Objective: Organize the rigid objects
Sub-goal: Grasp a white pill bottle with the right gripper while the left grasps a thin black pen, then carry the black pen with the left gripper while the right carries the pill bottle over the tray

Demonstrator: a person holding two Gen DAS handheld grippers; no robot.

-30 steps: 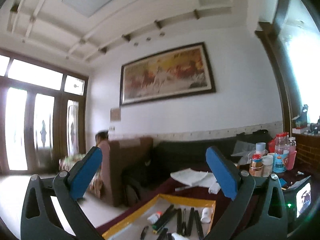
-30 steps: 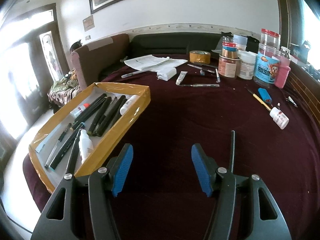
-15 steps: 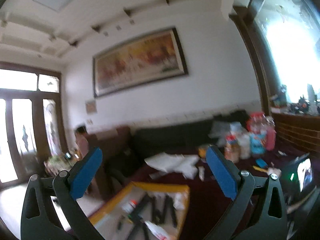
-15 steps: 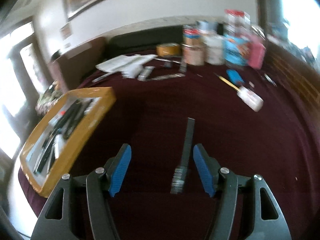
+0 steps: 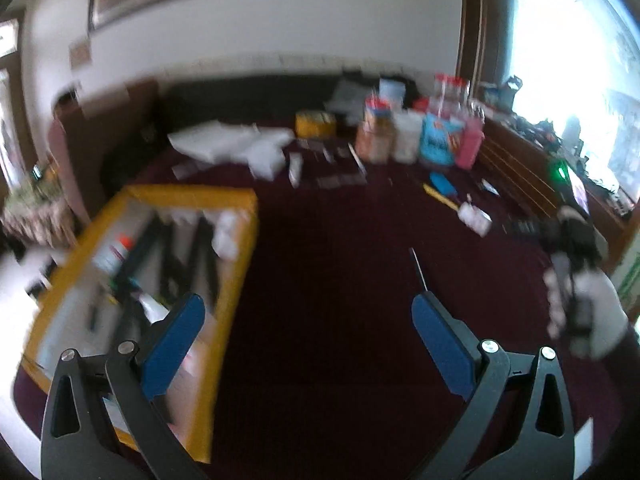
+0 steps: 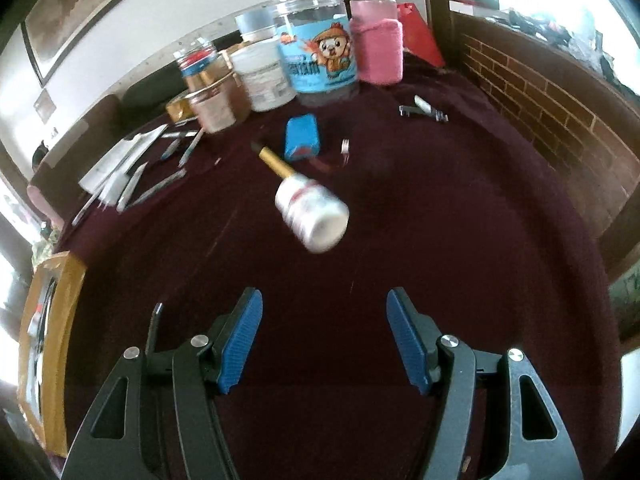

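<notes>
A yellow-rimmed tray [image 5: 236, 264] holding several black pens and small white bottles lies on the dark red cloth, left of my left gripper [image 5: 308, 304]. That gripper is open and holds nothing. A thin black pen [image 5: 418, 268] lies on the cloth just beyond its right fingertip. In the right wrist view my right gripper [image 6: 325, 304] is open and holds nothing, hovering short of a white bottle [image 6: 312, 216] that lies on its side. The black pen [image 6: 154, 324] now lies left of its left finger. A gloved hand [image 5: 580, 292] carries the right gripper.
Behind the white bottle lie a gold-handled tool [image 6: 276, 162] and a blue box [image 6: 302, 140]. Several jars [image 6: 316, 60] and a pink container [image 6: 378, 48] stand at the back. Loose pens and papers [image 6: 132, 168] lie far left. A brick ledge [image 6: 560, 120] borders the right.
The left gripper has tipped down from the wall and painting to the table and tray. The right gripper has swung right, from the tray and black pen to the white bottle.
</notes>
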